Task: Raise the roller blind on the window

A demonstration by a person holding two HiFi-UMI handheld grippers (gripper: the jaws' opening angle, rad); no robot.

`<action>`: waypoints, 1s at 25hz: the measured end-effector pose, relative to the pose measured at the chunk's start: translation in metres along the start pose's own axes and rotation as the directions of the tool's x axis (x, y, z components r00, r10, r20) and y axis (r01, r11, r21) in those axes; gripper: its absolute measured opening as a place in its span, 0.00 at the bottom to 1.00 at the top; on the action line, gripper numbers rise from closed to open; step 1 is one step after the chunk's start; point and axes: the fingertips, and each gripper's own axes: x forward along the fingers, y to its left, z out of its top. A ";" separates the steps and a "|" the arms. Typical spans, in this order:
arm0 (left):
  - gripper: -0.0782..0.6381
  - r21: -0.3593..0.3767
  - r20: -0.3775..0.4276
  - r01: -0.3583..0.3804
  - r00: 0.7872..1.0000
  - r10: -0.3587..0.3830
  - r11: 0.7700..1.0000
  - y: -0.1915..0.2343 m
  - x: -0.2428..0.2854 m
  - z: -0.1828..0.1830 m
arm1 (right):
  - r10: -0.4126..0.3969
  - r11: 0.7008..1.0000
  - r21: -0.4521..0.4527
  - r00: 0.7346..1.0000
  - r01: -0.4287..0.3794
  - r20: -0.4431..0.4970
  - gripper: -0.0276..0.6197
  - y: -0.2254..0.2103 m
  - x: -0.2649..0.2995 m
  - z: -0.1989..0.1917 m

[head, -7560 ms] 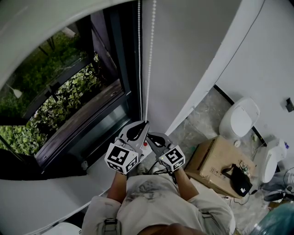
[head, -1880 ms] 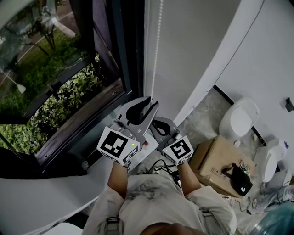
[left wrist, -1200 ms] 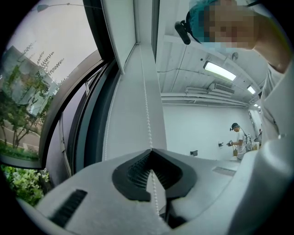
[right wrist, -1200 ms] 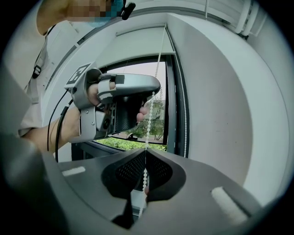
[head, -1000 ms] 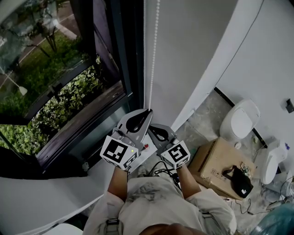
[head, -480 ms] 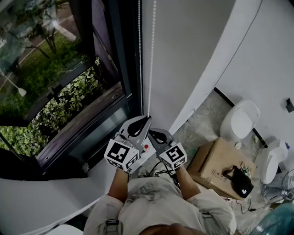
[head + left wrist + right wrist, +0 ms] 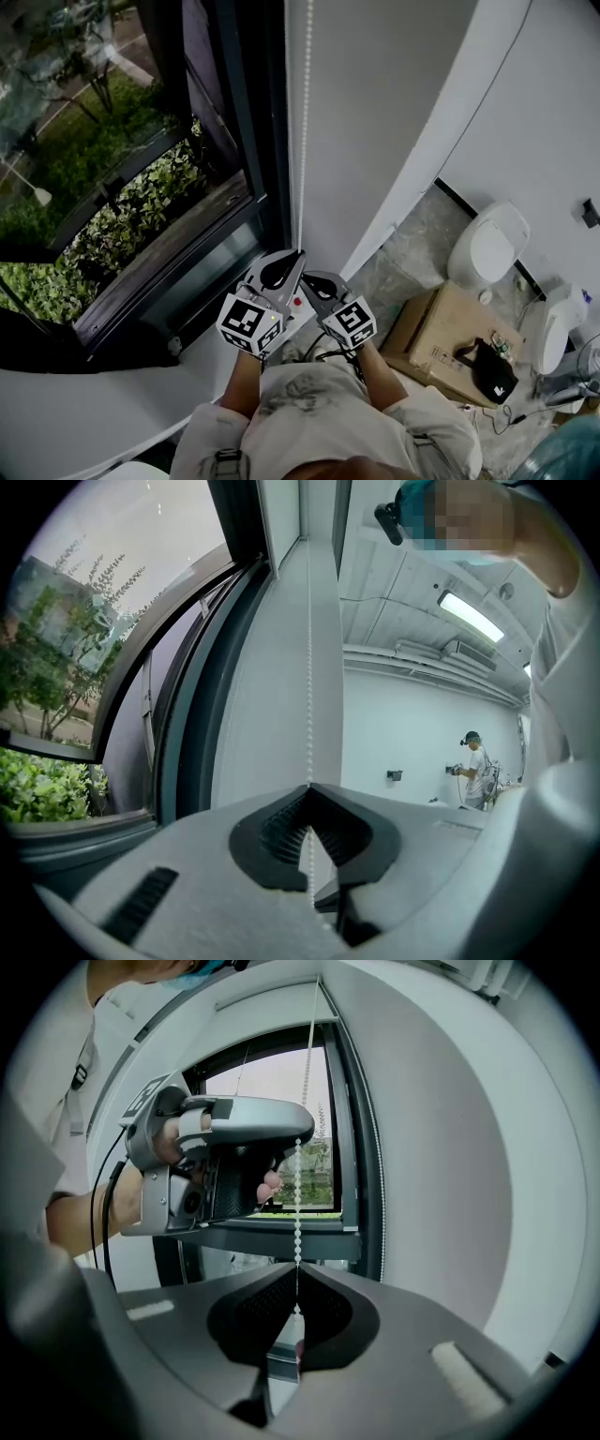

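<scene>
A white bead chain [image 7: 302,141] hangs beside the dark window frame [image 7: 246,131]. My left gripper [image 7: 295,255] is shut on it at sill height; in the left gripper view the chain [image 7: 309,667] runs straight down into the closed jaws [image 7: 309,787]. My right gripper [image 7: 307,277] sits just below and to the right. In the right gripper view the chain [image 7: 298,1204] drops from the left gripper [image 7: 298,1136] into the right gripper [image 7: 297,1269], also shut on it. The window glass [image 7: 103,122] shows uncovered; the blind itself is not clearly seen.
A white wall [image 7: 375,112] stands right of the chain and a white sill [image 7: 112,403] runs below the window. On the floor at right are a toilet [image 7: 487,246], a cardboard box [image 7: 436,328] with a black device [image 7: 489,367], and cables. A person [image 7: 473,766] stands far off.
The left gripper has come down along the chain from its higher spot two seconds ago. Both grippers now sit slightly lower than half a second ago. More glass shows than at the earliest frame.
</scene>
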 end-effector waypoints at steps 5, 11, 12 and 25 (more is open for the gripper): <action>0.12 -0.007 -0.022 -0.002 1.000 0.002 1.000 -0.001 -0.002 -0.013 | 0.006 1.000 0.007 1.000 -0.006 -0.018 0.06 0.002 0.000 -0.011; 0.12 -0.013 -0.035 -0.001 0.999 0.000 1.000 -0.001 -0.005 -0.021 | 0.008 1.000 0.019 0.999 -0.007 -0.042 0.06 0.002 -0.003 -0.022; 0.12 -0.013 -0.035 0.000 0.999 -0.001 1.000 -0.002 -0.005 -0.021 | 0.010 1.000 0.019 0.999 -0.009 -0.039 0.06 0.003 -0.003 -0.022; 0.12 -0.014 -0.032 -0.007 0.999 0.006 1.000 0.002 -0.005 -0.019 | 0.030 1.000 -0.010 1.000 -0.030 -0.009 0.15 0.011 -0.020 0.000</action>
